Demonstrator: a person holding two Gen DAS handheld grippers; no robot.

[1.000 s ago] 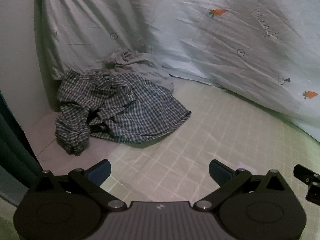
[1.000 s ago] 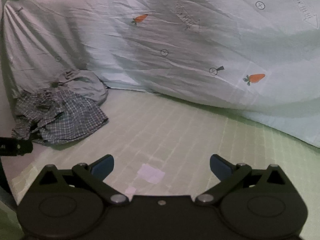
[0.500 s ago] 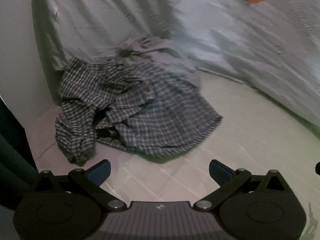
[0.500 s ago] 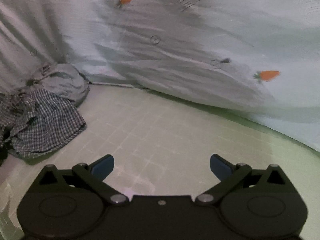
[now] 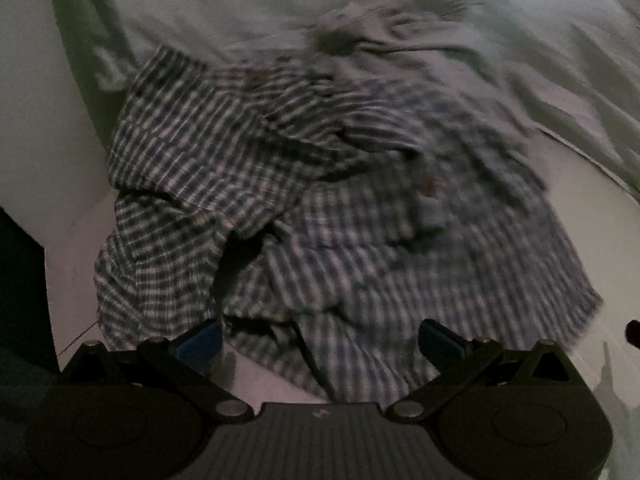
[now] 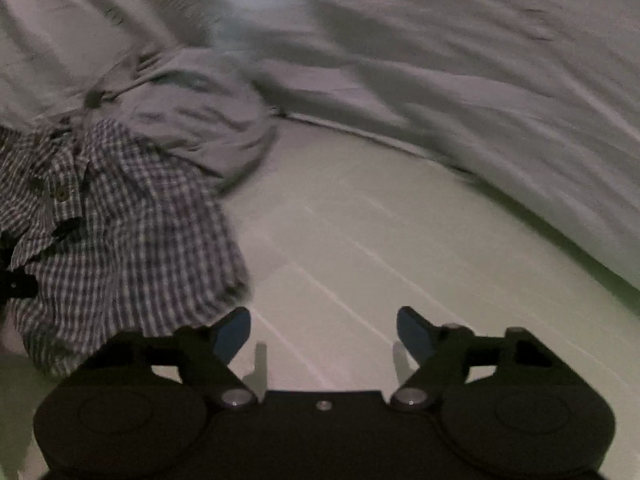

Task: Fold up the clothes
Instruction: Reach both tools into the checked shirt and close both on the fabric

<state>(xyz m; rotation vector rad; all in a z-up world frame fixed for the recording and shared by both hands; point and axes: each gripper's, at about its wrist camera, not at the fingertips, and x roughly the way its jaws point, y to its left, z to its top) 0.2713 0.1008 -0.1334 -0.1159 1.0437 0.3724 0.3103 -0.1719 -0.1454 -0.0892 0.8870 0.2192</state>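
Observation:
A crumpled blue-and-white checked shirt (image 5: 320, 208) lies in a heap on the pale grid-patterned mat (image 6: 400, 240). My left gripper (image 5: 318, 342) is open and empty, low over the shirt's near hem, which lies between its fingers. The shirt also shows at the left of the right wrist view (image 6: 112, 232). My right gripper (image 6: 324, 334) is open and empty over bare mat, just right of the shirt's edge. A plain grey garment (image 6: 192, 120) lies bunched behind the shirt.
A light quilt (image 6: 480, 60) is heaped along the far side of the mat. A pale wall (image 5: 36, 120) stands to the left of the shirt. Part of the left gripper (image 6: 12, 280) shows at the right wrist view's left edge.
Both grippers have moved forward and left toward the shirt, which now fills the left view. The right gripper's jaws have narrowed somewhat. The frames are blurred by motion.

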